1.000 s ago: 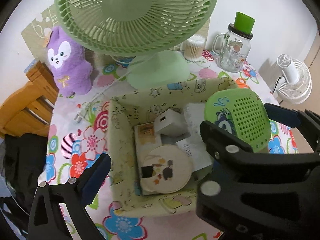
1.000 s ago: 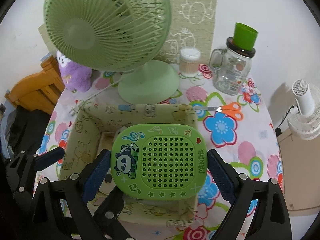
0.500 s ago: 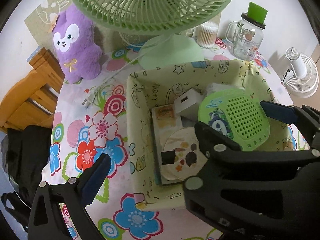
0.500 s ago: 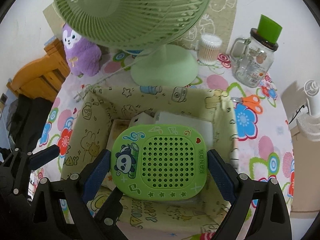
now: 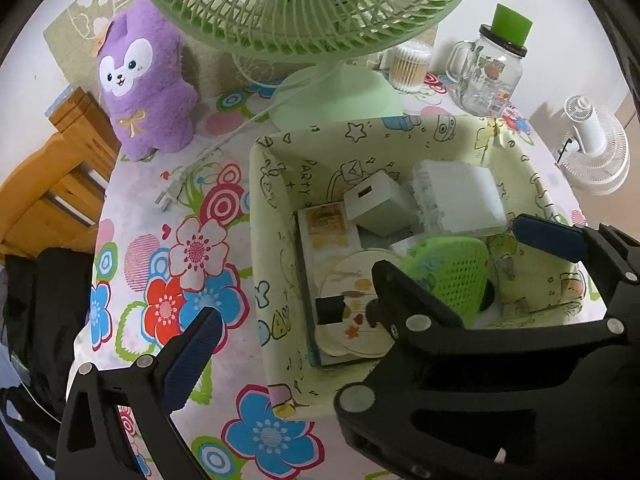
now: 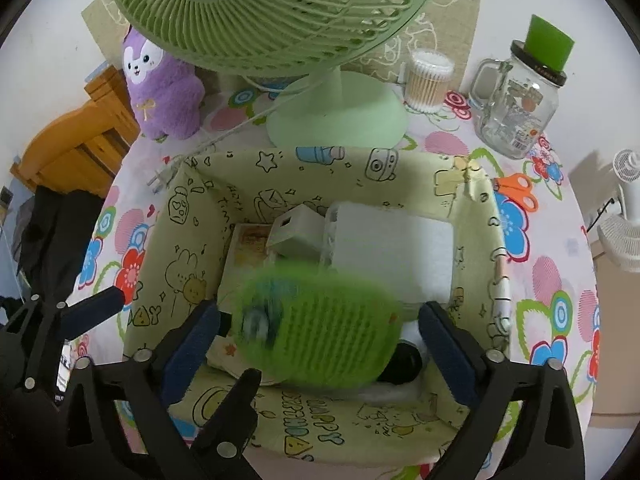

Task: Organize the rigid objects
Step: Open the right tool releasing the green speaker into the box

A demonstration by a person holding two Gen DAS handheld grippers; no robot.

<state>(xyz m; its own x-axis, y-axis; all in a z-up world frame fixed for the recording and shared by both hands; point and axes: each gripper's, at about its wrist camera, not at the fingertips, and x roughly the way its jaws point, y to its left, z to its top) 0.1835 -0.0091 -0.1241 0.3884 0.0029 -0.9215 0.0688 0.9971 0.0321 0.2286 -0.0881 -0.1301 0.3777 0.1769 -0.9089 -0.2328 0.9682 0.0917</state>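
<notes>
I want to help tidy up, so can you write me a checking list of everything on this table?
Surface: flowered tablecloth, mostly covered.
Job's things: fabric box holds a white charger, white block and round disc; the green panda case is blurred, over the box.
Clutter: green fan, purple plush, glass jar, cotton swabs, orange scissors.
Grippers: right gripper open, either side of the case; left gripper open, empty, beside the box.
Cables: white cord, its plug loose on the cloth.
Surroundings: wooden chair, white fan.
</notes>
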